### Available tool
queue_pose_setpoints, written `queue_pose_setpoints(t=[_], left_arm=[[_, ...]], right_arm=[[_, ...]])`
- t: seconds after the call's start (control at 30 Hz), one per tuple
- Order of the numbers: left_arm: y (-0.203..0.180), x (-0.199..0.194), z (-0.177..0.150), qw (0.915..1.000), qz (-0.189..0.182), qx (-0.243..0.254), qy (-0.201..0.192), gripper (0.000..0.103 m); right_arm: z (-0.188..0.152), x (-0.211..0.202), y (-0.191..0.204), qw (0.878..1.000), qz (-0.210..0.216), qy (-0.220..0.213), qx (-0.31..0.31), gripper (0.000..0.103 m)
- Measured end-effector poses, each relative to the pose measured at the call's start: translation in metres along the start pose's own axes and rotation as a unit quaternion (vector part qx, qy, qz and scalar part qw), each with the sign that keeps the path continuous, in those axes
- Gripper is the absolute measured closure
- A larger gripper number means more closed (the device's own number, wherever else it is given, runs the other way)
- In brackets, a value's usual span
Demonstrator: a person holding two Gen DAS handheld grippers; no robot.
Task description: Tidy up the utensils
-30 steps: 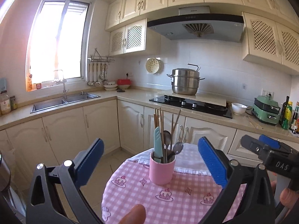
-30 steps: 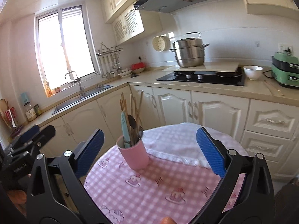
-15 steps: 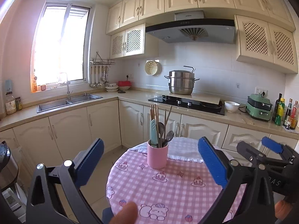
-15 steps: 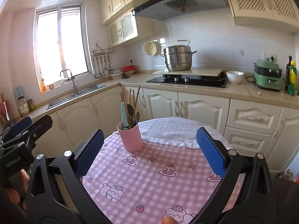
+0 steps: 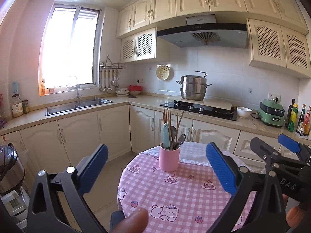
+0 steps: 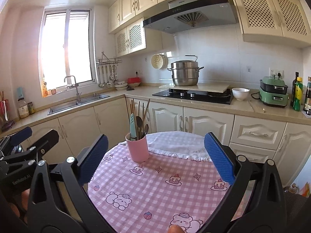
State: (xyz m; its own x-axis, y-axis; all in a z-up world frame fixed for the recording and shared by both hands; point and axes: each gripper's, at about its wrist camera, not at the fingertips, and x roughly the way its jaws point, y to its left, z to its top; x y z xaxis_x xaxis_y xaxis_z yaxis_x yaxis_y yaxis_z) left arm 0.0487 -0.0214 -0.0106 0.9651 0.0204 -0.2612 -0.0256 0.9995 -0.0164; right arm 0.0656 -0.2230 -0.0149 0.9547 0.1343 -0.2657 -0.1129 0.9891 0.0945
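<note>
Utensils [image 5: 172, 131] stand upright in a pink cup [image 5: 169, 158] at the far side of the round checked surface [image 5: 180, 192], apparently already gathered. Left claw [image 5: 156, 169] and right claw [image 6: 155, 158] hover near it, both spread apart, empty.

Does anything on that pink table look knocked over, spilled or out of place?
Nothing stands out. The pink utensil cup stands upright on the checked tablecloth, with chopsticks, spoons and a teal utensil inside. A white cloth lies flat behind it. Both grippers are open and empty.
</note>
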Motion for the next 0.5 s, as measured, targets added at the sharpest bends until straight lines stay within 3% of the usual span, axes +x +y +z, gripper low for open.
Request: queue_pose_setpoints(t=[0.5], left_arm=[[0.0037, 0.0015, 0.0005, 1.0, -0.004, -0.005, 0.006, 0.004]], right_arm=[[-0.0001, 0.0004, 0.0001, 1.0, 0.001, 0.0, 0.001, 0.006]])
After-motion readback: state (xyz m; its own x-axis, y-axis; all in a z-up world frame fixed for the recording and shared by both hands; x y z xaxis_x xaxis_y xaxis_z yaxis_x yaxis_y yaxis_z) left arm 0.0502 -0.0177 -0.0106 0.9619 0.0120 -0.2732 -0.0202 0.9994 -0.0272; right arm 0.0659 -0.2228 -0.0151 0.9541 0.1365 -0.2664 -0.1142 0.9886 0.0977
